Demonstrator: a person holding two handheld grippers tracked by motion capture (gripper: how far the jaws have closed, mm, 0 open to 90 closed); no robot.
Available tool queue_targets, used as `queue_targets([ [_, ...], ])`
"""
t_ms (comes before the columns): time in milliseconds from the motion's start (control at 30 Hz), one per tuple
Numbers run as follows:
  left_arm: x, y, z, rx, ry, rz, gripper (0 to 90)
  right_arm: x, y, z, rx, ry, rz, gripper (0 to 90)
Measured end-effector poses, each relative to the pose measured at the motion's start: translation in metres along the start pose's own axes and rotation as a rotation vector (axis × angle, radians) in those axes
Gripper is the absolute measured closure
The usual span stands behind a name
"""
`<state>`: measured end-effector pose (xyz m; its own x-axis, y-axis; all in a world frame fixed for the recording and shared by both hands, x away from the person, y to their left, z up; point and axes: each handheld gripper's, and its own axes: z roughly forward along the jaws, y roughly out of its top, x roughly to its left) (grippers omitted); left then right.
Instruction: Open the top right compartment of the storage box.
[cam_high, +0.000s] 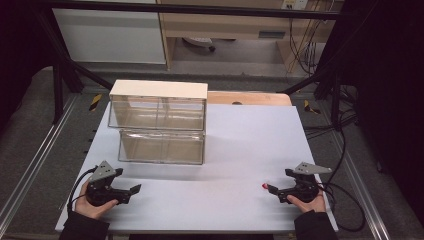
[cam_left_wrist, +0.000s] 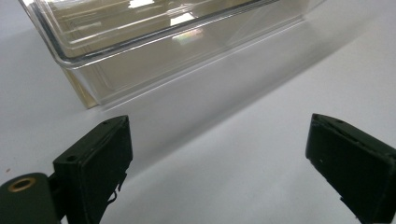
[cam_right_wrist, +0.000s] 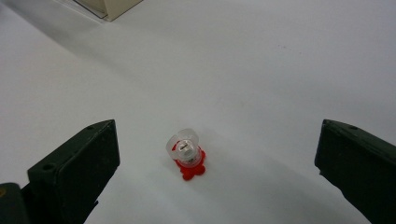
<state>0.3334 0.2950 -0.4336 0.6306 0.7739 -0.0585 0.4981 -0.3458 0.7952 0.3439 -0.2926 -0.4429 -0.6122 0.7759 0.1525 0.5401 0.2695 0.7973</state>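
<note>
A small piece (cam_high: 264, 186) with a red base and a clear round top stands on the white table (cam_high: 240, 145) at the front right. In the right gripper view the piece (cam_right_wrist: 187, 156) sits between the jaws of my right gripper (cam_right_wrist: 218, 136), which is open and apart from it. In the high view my right gripper (cam_high: 273, 189) points left at the piece. My left gripper (cam_high: 134, 189) rests at the front left, and in its own view the left gripper (cam_left_wrist: 217, 140) stands open with nothing between the jaws. A clear two-level drawer box (cam_high: 159, 114) with a white top stands at the back left.
The lower clear drawer (cam_high: 162, 146) juts forward toward the left gripper, and its front wall (cam_left_wrist: 163, 51) is close ahead in the left gripper view. A wooden board (cam_high: 250, 98) lies behind the table. Black cables (cam_high: 345, 200) trail off the right side.
</note>
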Motion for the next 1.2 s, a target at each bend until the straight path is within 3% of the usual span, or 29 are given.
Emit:
queue_targets([
  [800, -0.006, 0.014, -0.011, -0.014, 0.017, 0.006, 7.6, 0.001, 0.0, -0.002, -0.001, -0.008, 0.0, 0.5],
  [1200, -0.006, 0.029, -0.024, -0.065, 0.034, -0.018, 9.1, 0.001, 0.0, -0.001, 0.005, -0.011, -0.002, 0.5],
])
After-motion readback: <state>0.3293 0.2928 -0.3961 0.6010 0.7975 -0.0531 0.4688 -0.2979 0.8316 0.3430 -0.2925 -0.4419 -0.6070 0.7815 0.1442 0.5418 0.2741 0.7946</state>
